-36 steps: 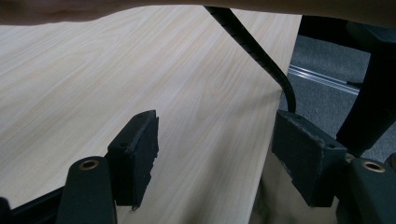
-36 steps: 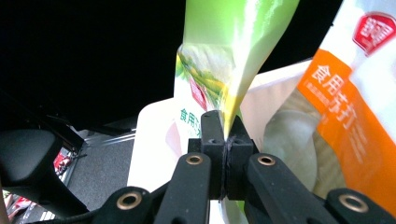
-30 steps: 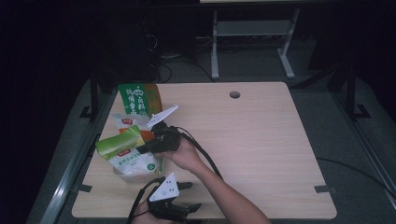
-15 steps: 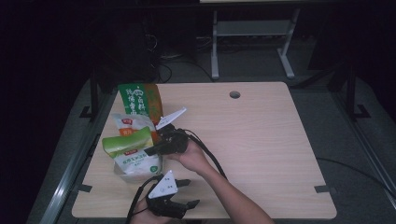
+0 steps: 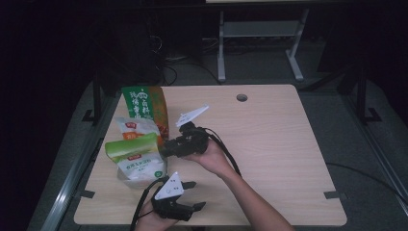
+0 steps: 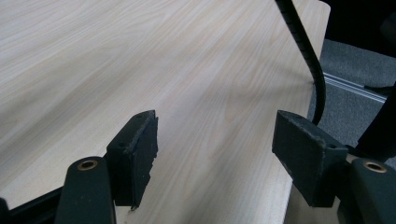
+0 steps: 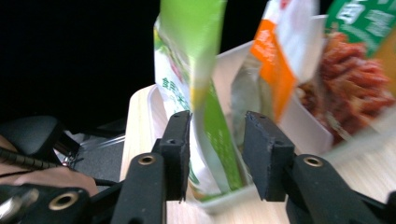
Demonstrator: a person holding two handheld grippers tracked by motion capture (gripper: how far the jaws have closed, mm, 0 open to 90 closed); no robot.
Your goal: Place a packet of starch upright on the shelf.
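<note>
Green and white glossy pouch (image 7: 205, 116), upright in white tray (image 7: 299, 126), edge-on between right tongs (image 7: 214, 140)

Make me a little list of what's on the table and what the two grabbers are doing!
Table: light wood table
Tray: white tray holding snack bags
Bags: green bag, orange-and-white bag, tall green-and-orange bag
Right gripper: fingers just opening, green bag between them, pads apart from it
Left gripper: open, nothing between fingers
</note>
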